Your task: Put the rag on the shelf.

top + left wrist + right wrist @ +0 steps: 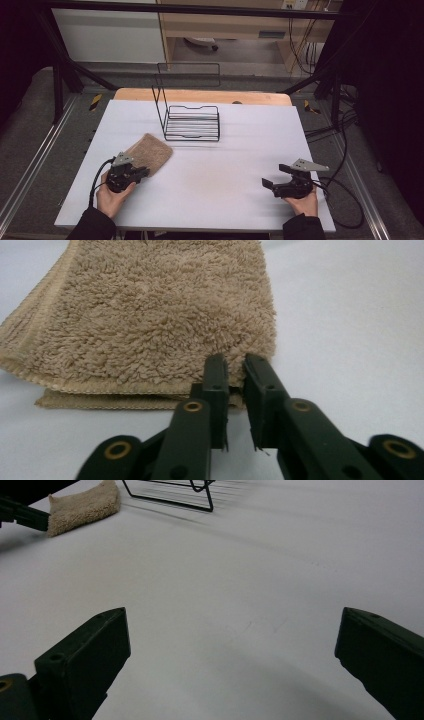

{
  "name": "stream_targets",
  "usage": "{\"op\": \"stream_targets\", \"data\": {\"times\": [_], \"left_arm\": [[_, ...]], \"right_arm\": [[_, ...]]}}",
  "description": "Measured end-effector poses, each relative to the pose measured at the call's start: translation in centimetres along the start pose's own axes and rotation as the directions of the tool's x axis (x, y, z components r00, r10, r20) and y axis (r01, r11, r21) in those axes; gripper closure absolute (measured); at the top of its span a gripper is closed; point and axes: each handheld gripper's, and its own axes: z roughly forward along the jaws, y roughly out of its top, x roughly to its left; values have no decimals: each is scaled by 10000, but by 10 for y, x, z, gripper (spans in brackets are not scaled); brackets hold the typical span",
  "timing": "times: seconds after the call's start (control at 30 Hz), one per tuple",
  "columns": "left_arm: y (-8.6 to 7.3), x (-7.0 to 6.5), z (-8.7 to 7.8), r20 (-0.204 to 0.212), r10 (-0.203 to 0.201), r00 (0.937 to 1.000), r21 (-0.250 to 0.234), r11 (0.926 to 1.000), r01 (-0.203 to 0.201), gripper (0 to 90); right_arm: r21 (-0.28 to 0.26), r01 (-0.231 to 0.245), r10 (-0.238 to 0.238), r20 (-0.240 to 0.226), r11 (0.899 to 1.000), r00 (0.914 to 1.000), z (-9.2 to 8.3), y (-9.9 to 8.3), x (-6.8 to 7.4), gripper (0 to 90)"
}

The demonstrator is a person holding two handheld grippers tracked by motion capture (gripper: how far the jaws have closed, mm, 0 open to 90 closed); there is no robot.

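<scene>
- forearms in dark sleeves come in from the near edge of the high view, each hand holding a pair of tongs over the white counter [210, 180].
- right tongs [276, 176] sit near the counter's near right corner, held in the person's right hand [301, 200]; their jaws are spread wide, with bare counter surface between them, as the right gripper view shows, and nothing is touched.
- left tongs [236, 371] sit at the near left, held in the left hand [111, 197], pointing away and toward the middle of the counter.
- in the left gripper view their jaws stand nearly pressed together, a narrow gap left between them, with their tips at the near right corner of the towel; the corner's folded edge lies at the tips, but whether the pads truly pinch it i cannot tell for sure.
- beige terry towel [145, 325] lies folded flat on the left part of the counter, just beyond the left tongs, its stitched hem along the near and left sides in the left gripper view, layers stacked one on another.
- black wire rack [192, 122] stands farther back, near the middle of the counter's far half, well apart from the towel, with a tall wire frame rising at its left side.
- wooden board edge [200, 95] shows beyond the counter's far side.
</scene>
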Motion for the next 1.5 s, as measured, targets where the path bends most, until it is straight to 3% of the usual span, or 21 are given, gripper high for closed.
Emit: {"op": "stream_targets", "data": {"times": [0.13, 0.3, 0.47, 0.73, 0.77, 0.87, 0.9, 0.97, 1.07, 1.23, 1.3, 1.43, 1.5], "left_arm": [[1, -1, 0, -22, -82, 10000, 21, 10000, 82, 857], [4, -4, -8, 83, -297, 9995, -293, 9991, 299, 867], [8, -11, -16, 401, -421, 9983, -519, 9977, 441, 871], [14, -38, -17, 1070, 1, 9943, -500, 9987, 53, 874], [16, -48, -17, 1347, 182, 9907, -515, 9986, -114, 874], [18, -64, -15, 1725, 474, 9839, -469, 9981, -398, 874], [18, -64, -15, 1725, 474, 9839, -469, 9981, -398, 874], [19, -80, -10, 2011, 647, 9774, -407, 9975, -577, 874], [21, -92, -4, 2195, 713, 9730, -379, 9972, -646, 874], [22, -99, 6, 2132, 852, 9733, -263, 9963, -815, 870], [20, -98, 11, 2135, 989, 9719, -206, 9951, -967, 839], [22, -95, 7, 1885, 1194, 9748, -405, 9927, -1138, 651], [25, -85, -1, 1718, 1194, 9779, -610, 9920, -1104, 576]], "right_arm": [[-1, 6, -6, 0, 10000, 10000, 0, 0, 0, 18], [11, -2, 2, 3, 10000, 10000, 0, 0, 0, 18], [32, 17, -17, -7, 10000, 10000, 0, 0, 0, 19], [42, -1, 1, -17, 10000, 10000, 0, 0, 0, 20], [50, -1, 1, -22, 10000, 10000, 0, 0, 0, 20], [56, 1, -1, -18, 10000, 10000, 1, 0, 0, 21], [55, -1, 1, -13, 10000, 10000, 1, 0, 0, 21], [54, -3, 3, -11, 10000, 10000, 1, 0, 0, 21], [69, 2, -1, -15, 10000, 10000, 1, 0, 1, 22], [139, 75, -75, -5, 9999, 10000, 2, 0, 1, 23], [203, 119, -120, 12, 9997, 9999, 3, 0, 3, 22], [253, 126, -127, 32, 9996, 9999, 5, 1, 4, 23], [263, 125, -126, 48, 9996, 9999, 6, 1, 5, 25]]}}
